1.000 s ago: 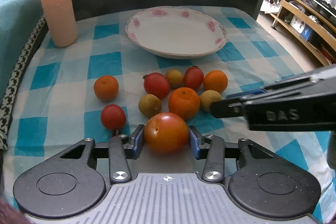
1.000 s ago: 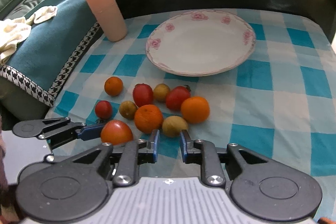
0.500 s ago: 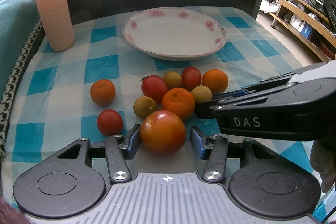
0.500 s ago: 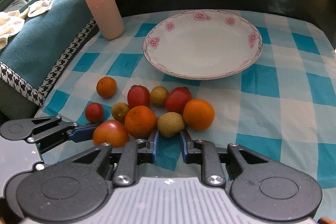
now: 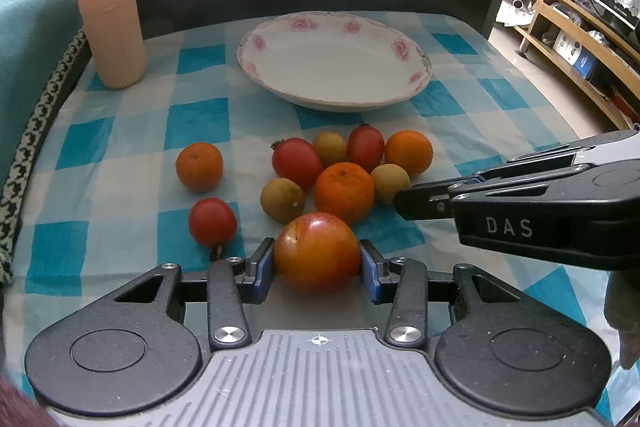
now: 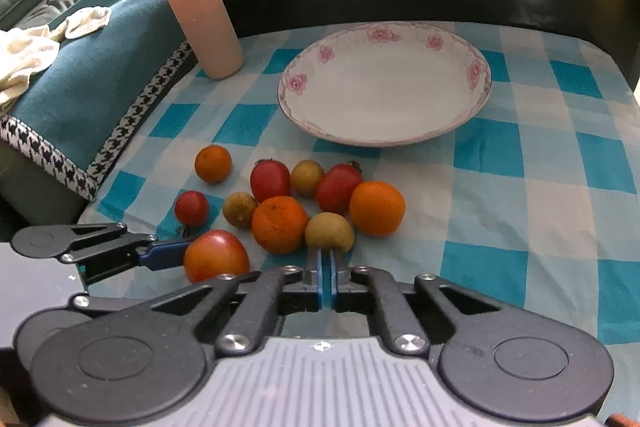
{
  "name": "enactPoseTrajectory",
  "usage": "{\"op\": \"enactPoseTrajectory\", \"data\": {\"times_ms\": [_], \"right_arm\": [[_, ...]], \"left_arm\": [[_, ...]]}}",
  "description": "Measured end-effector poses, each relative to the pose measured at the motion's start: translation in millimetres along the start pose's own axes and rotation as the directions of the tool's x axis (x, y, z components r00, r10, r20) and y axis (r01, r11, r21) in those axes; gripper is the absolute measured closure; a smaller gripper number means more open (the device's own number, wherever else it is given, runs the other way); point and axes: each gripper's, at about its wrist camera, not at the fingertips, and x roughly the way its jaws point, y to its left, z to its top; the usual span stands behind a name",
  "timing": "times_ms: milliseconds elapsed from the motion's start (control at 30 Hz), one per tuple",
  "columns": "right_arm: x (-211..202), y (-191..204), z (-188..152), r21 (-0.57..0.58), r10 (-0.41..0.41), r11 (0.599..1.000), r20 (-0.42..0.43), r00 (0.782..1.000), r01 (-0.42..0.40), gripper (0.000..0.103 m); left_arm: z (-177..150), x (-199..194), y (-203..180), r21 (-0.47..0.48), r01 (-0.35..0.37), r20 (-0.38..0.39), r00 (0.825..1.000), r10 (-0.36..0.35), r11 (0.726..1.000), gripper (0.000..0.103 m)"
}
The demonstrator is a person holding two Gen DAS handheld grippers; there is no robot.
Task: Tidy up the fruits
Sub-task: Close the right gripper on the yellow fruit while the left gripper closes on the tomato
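— Where is the big red-orange fruit [image 5: 316, 251], and how does it sit?

— On the checked cloth at the desk's [image 5: 120, 131] near edge, pinched between the left tongs [image 5: 317, 265], stem dimple turned up-left; round, no clear long axis.

— And the right tongs [image 6: 326, 263]?

— Clenched on nothing, tips touching a small yellow fruit [image 6: 329, 230]. The orange [image 5: 344, 191] and other fruits lie between the held fruit and the floral plate [image 5: 416, 75].

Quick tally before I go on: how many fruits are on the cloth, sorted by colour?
Orange: 3
Red, small: 3
Yellow-brown, small: 3
Large red-orange, between the left hand-held gripper fingers: 1
Total: 10. None on the plate yet.
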Motion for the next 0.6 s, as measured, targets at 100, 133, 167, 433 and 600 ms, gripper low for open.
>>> {"op": "enactPoseTrajectory", "data": {"times_ms": [100,133,167,433,600], "right_arm": [[0.1,-0.8,-0.3,0.012,0.009,1.0,0.012,1.0,-0.01,0.08],[0.0,-0.2,0.7,0.002,0.006,1.0,0.018,1.0,-0.006,0.079],[0.4,-0.2,1.9,-0.003,0.012,1.0,0.015,1.0,-0.012,0.077],[9.9,13.8,0.3,-0.082,-0.001,0.997,0.027,1.0,0.003,0.048],[10.2,13.0,0.2,-0.106,-0.023,0.994,0.036,0.999,0.026,0.047]], "left_arm": [[-2.1,-1.4,-0.3,0.001,-0.002,-0.002,1.0,0.002,1.0,0.051],[-2.5,-1.5,0.3,-0.001,0.001,-0.001,1.0,-0.001,1.0,0.051],[-2.9,-1.5,1.1,-0.002,0.004,-0.001,1.0,-0.004,1.0,0.051],[-4.4,-0.9,3.3,0.001,0.021,0.005,1.0,-0.021,1.0,0.05],[-6.5,-1.4,-0.4,0.02,0.018,0.008,1.0,-0.019,1.0,0.046]]}}
